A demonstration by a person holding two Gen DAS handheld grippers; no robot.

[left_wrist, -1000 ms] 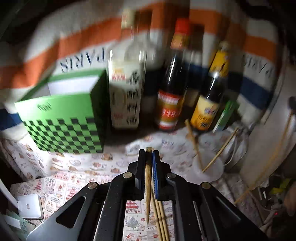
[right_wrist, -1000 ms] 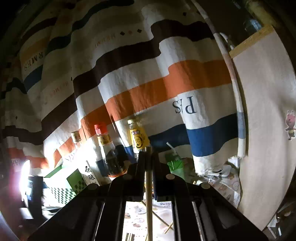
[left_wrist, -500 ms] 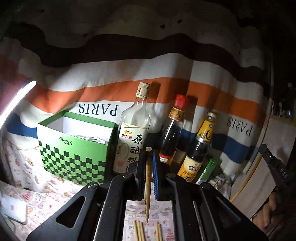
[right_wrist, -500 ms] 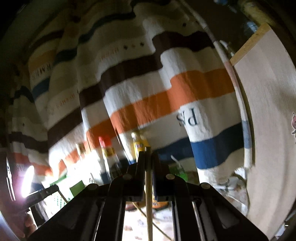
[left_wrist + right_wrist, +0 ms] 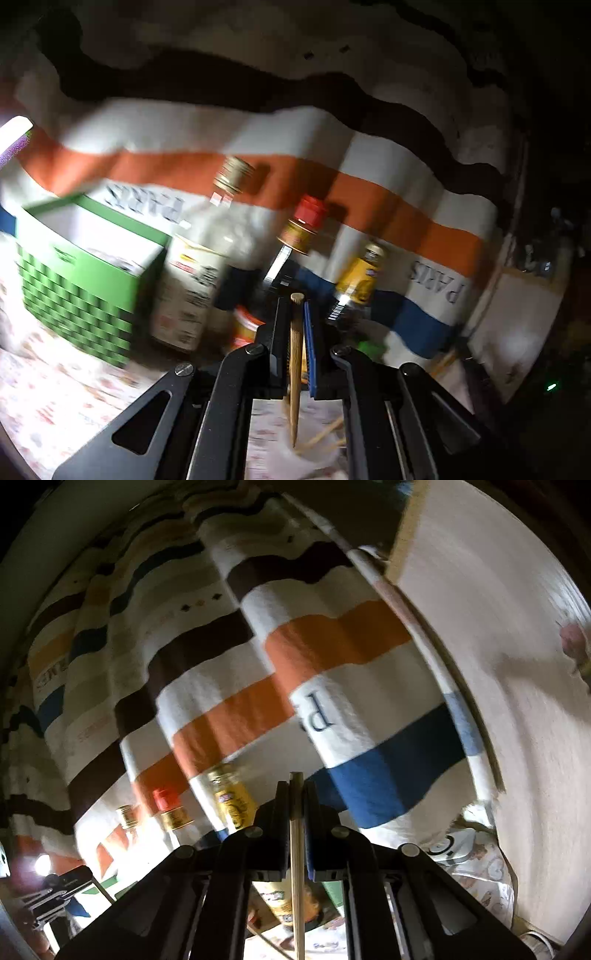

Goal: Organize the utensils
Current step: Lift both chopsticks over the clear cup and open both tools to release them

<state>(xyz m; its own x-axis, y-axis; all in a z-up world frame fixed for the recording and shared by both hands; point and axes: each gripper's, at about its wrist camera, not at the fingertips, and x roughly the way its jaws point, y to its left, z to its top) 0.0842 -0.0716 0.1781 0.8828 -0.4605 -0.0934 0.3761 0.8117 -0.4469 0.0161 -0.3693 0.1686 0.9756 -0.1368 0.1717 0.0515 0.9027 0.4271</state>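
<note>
Left hand-held gripper [image 5: 296, 325]: clamped on one wooden chopstick [image 5: 294, 369], tip down over the clear cup [image 5: 306, 458] directly beneath.
Clear cup: already holding a few chopsticks, leaning to the right below the fingers.
Ahead of left hand-held gripper: green checked box [image 5: 85, 273] far left, then sauce bottles [image 5: 199, 273], all on the tabletop [image 5: 55, 398].
Right hand-held gripper [image 5: 295, 805]: pinching a second chopstick [image 5: 296, 867], raised, aimed at the striped cloth [image 5: 332, 657].
Progress: partly done; two held sticks yet to be dropped in.

box [image 5: 85, 280] left of bottles [image 5: 199, 273]
</note>
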